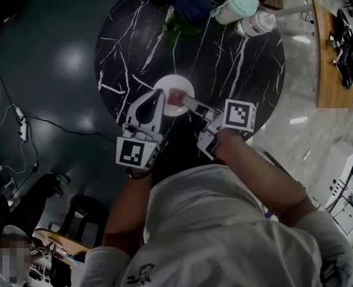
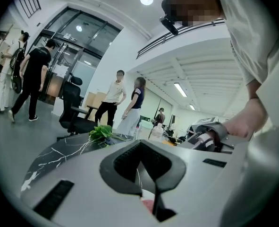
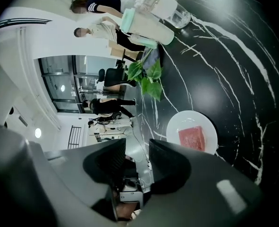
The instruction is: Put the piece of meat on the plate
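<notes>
Looks done to us: meat (image 3: pixel 192 138) flat on plate (image 3: pixel 177 126), near table's (image 1: pixel 236 70) near edge. Right gripper (image 3: pixel 137 144) jaws apart, empty; left gripper (image 2: pixel 140 145) pinched closed, holding nothing. 0 left.

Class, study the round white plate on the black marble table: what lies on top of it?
A flat square piece of red meat lies on the round white plate, near its middle. The plate surface beneath the meat is covered.

Free: bare tabletop (image 1: pixel 122 46) left and right of plate (image 1: pixel 173 78) | Obstacles: cup (image 1: pixel 236 6), bottle (image 1: pixel 255 24), leafy plant (image 1: pixel 177 8) crowd far edge
</notes>
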A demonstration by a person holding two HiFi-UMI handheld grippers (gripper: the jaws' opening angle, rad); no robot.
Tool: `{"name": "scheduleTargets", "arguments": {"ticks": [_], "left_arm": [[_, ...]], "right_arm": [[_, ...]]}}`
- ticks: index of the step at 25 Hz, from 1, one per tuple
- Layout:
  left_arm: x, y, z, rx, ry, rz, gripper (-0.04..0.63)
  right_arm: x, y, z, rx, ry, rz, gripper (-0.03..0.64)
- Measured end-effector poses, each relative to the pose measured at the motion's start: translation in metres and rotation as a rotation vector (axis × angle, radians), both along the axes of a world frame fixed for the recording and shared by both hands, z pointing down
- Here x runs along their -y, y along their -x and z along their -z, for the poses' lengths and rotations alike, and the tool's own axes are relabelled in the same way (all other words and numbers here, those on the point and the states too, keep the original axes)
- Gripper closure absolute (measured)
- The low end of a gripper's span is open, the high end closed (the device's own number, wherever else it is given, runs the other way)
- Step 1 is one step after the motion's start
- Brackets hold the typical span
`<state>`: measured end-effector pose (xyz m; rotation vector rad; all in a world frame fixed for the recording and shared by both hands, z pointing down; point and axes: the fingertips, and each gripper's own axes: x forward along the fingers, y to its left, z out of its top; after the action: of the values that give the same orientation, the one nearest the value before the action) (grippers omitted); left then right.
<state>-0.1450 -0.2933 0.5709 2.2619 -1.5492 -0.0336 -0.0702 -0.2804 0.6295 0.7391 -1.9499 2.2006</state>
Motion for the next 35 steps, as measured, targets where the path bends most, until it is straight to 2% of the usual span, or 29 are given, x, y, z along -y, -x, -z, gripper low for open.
{"name": "scheduleTargets", "arguments": {"ticks": [14,18,24,27,35], "left_arm": [[0.009,-0.038,0.096,0.025,-0.111,-0.02,0.591],[0.005,-0.048,0.118,0.023,-0.116,-0.016,0.591],[0.004,-0.053,0.157,0.052,-0.147,-0.01,0.591],[0.003,-0.055,0.178,0.066,-0.17,-0.005,0.591],[-0.014,-0.072,0.214,0.085,-0.183,0.003,0.591]], "right_arm": [[0.017,-0.028,0.087,0.061,-0.122,0.004,0.494],[0.022,-0.037,0.111,0.064,-0.195,0.022,0.499],[0.018,-0.032,0.157,0.171,-0.28,0.046,0.505],[0.019,-0.031,0.178,0.183,-0.329,0.059,0.511],[0.015,-0.039,0.228,0.187,-0.53,0.12,0.52]]}}
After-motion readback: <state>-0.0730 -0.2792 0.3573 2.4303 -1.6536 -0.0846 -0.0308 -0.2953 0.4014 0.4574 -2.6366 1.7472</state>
